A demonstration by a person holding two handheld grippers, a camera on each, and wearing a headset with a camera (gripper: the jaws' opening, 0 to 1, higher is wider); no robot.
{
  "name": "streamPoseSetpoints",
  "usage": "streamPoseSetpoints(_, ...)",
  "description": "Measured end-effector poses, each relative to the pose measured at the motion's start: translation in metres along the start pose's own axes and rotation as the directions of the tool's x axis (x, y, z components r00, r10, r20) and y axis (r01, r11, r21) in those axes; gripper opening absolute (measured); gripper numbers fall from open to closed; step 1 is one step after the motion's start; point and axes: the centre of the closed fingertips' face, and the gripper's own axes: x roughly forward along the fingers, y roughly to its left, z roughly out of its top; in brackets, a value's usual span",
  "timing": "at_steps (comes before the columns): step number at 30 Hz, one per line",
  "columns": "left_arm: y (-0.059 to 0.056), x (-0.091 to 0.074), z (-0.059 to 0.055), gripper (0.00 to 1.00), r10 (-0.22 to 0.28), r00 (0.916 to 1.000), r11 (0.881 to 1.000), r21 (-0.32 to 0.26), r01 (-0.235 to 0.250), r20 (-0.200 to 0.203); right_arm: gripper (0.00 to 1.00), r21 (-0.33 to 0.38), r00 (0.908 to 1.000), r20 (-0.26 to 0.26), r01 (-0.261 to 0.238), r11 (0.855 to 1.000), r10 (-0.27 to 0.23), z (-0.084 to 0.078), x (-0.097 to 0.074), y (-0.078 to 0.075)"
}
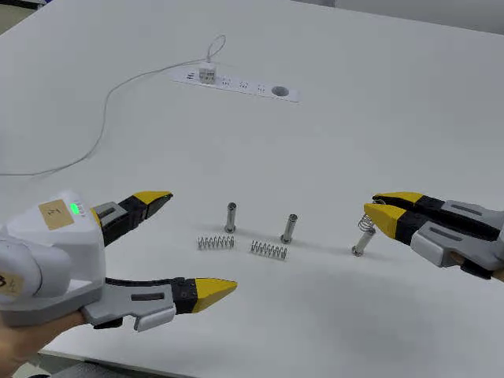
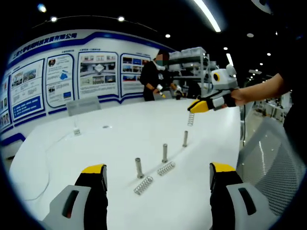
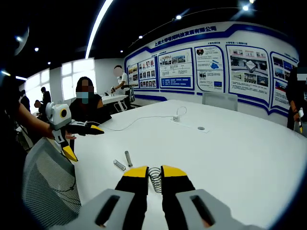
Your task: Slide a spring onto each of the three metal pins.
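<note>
One spring [image 1: 366,223] in the right tool [image 1: 372,205], just above rightmost pin [image 1: 362,242]

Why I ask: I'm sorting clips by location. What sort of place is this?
Likely a company showroom or demo lab: blue-trimmed poster panels line the back, a big white table carries a power strip, and other people stand nearby.

The left hand-held gripper [image 1: 189,244] is hovering low over the counter [image 1: 354,142], its jaws spreading wide apart and its yellow tips pointing right. The person's left hand [image 1: 24,346] is gripping it from behind. The right hand-held gripper [image 1: 376,209] is reaching in from the right, its jaws pinching a spring [image 3: 155,178] between the yellow tips.
</note>
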Motion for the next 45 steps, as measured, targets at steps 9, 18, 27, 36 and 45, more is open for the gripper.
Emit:
streamPoseSetpoints(9, -0.003, -0.007, -0.005, 0.99, 0.004, 0.9999, 1.000, -0.022, -0.005, -0.010, 0.11, 0.060, 0.9989, -0.004, 0.046, 0.997, -0.046, -0.012, -0.001, -0.019)
streamPoseSetpoints(18, -0.001, -0.011, -0.004, 1.00, 0.015, 0.9998, 0.999, -0.036, -0.016, -0.008, 0.11, 0.099, 0.9955, -0.013, 0.094, 0.991, -0.093, -0.020, 0.001, -0.036)
streamPoseSetpoints(27, -0.004, -0.013, -0.005, 1.00, 0.014, 0.9999, 0.996, -0.083, -0.013, 0.001, 0.11, 0.120, 0.9948, -0.024, 0.102, 0.988, -0.099, -0.028, 0.009, -0.039)
streamPoseSetpoints(36, -0.008, -0.011, -0.011, 1.00, -0.004, 0.9998, 0.997, -0.082, 0.003, -0.018, 0.11, 0.147, 0.9935, -0.025, 0.113, 0.983, -0.111, -0.033, 0.012, -0.042)
streamPoseSetpoints(45, -0.004, -0.011, -0.013, 1.00, 0.014, 0.9995, 0.996, -0.089, -0.017, -0.030, 0.11, 0.155, 0.9934, -0.025, 0.115, 0.981, -0.112, -0.033, 0.011, -0.041)
